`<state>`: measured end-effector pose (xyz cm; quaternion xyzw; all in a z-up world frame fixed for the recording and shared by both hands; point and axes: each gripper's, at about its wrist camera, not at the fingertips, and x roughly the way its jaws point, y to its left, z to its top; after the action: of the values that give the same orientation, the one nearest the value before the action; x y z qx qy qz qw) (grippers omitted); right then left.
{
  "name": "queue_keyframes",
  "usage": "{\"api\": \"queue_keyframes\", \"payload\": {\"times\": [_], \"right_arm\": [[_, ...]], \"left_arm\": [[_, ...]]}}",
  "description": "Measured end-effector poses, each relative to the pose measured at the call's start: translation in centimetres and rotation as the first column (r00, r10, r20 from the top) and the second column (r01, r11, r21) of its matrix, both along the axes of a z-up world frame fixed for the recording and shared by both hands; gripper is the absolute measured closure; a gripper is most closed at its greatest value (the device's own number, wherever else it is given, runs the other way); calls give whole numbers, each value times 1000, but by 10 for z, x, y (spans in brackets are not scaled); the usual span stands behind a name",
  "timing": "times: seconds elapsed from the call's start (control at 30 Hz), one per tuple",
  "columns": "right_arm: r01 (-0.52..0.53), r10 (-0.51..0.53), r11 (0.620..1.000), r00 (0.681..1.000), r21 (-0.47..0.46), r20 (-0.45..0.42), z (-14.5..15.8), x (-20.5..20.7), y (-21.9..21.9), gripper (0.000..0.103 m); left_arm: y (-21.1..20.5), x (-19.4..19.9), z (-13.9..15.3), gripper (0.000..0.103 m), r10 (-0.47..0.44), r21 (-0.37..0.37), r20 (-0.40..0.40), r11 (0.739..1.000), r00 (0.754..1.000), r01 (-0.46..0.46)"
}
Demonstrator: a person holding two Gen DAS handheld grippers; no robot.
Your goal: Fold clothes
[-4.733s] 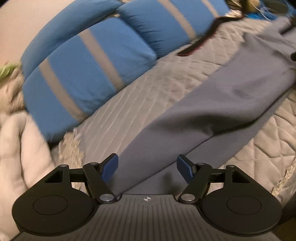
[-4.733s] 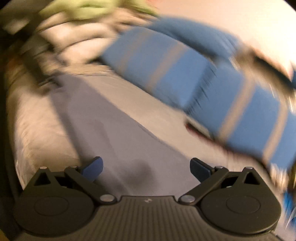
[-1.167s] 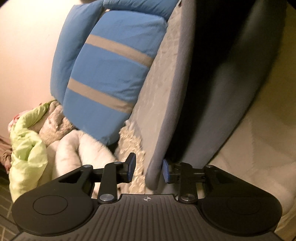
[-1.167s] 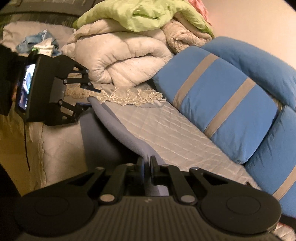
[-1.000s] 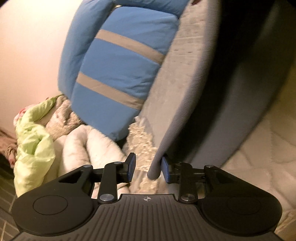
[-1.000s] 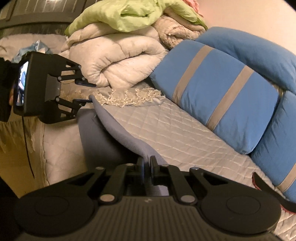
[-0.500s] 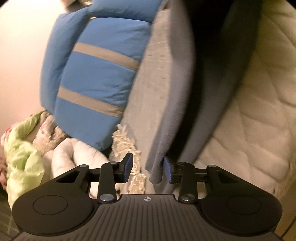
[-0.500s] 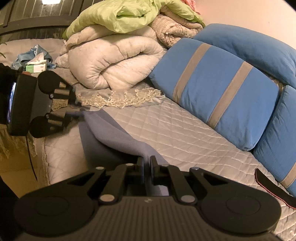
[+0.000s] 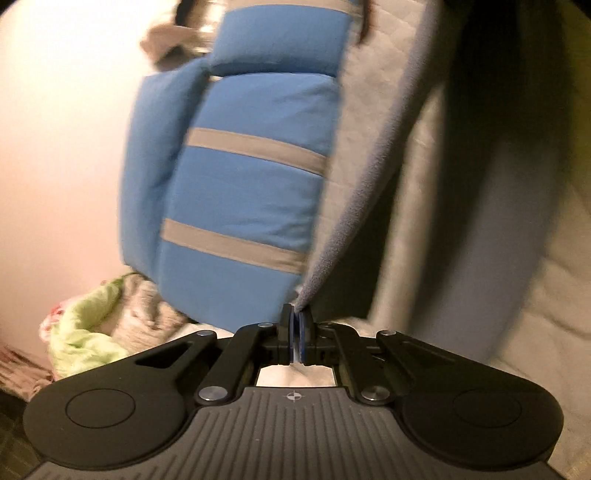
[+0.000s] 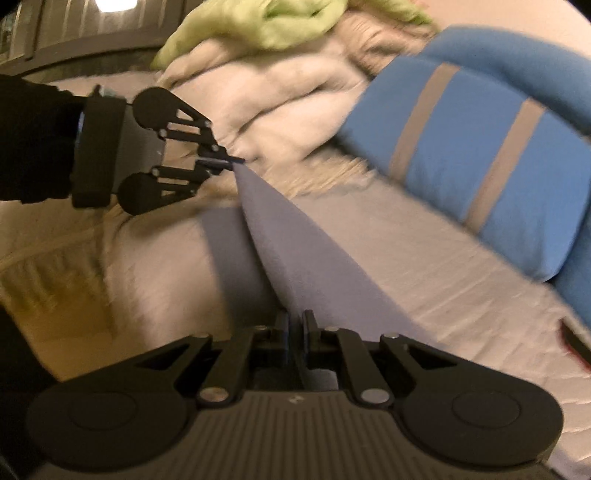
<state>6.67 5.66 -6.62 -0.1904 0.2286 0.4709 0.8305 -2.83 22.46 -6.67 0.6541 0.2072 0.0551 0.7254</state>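
Observation:
A grey-blue garment (image 10: 295,251) stretches taut over the quilted bed between my two grippers. In the right wrist view, my right gripper (image 10: 295,317) is shut on its near end. My left gripper (image 10: 231,162) pinches the far corner, held by a hand in a black sleeve (image 10: 33,140). The left wrist view shows my left gripper (image 9: 295,314) shut, with the garment's edge (image 9: 369,177) running up and away from its blue pads. The rest of the garment hangs in dark shadow at the right.
Blue pillows with grey stripes (image 10: 480,147) (image 9: 251,184) line the wall side of the bed. A rolled white comforter (image 10: 288,92) with a green cloth (image 10: 258,22) on top lies at the bed's end. The quilted cover (image 10: 461,295) ends at the bed's edge, lower left.
My left gripper's jaws, apart around the garment's edge earlier, have closed on it. The garment is pulled straight and taut between the two grippers. The left gripper has rolled.

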Motion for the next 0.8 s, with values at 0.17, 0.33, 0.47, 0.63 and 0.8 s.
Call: {"api": "queue_keyframes", "payload": {"times": [0.17,0.33,0.47,0.63,0.8], "right_arm": [[-46,45,999,997,-21,-70,-9,-1,3,95],[-77,73,996,994,-44,-81,-9,-5,7,96],[-91,87,995,993,-40,-81,-3,-10,5,66],[-80,80,997,997,-4,-10,14,-23,-31,19],[-87,86,995,996,53,6,19,-40,-81,10]], "left_arm": [[6,-22,-40,100,-2,26,-114,1000,993,5],[6,-27,-49,100,20,-8,-185,1000,983,-22],[6,-30,-45,100,50,-33,-229,998,972,-59],[12,-26,-34,96,101,-40,-285,992,953,-117],[51,-16,1,58,255,-294,-301,892,919,-344]]}}
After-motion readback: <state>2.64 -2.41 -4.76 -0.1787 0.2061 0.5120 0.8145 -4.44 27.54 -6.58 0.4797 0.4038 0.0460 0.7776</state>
